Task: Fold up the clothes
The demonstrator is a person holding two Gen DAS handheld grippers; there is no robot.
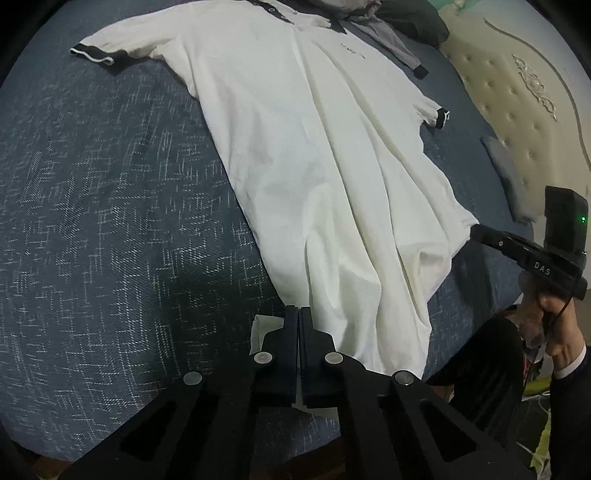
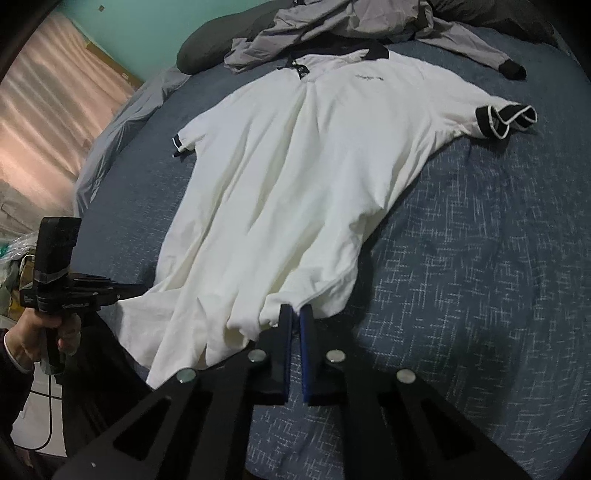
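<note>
Blue, cross-hatched bedding covers the bed (image 2: 480, 258), and a white polo shirt (image 2: 314, 177) lies face up on it, collar toward the heap of grey clothes (image 2: 332, 29) at the far side and hem at the near edge. Each tool is at that hem: the left tool (image 1: 299, 312) has its jaws pressed together on the hem's left corner, and the right tool (image 2: 294, 312) is pinched shut on the right corner, a sliver of white cloth showing between the blue pads. Both grips look shallow, so the fold will probably go best if the two corners rise together and travel evenly toward the collar, keeping the hem taut between them. Ridges run lengthwise down the shirt; a light outward pull may flatten them first. Uneven lifting would likely skew the fold.
</note>
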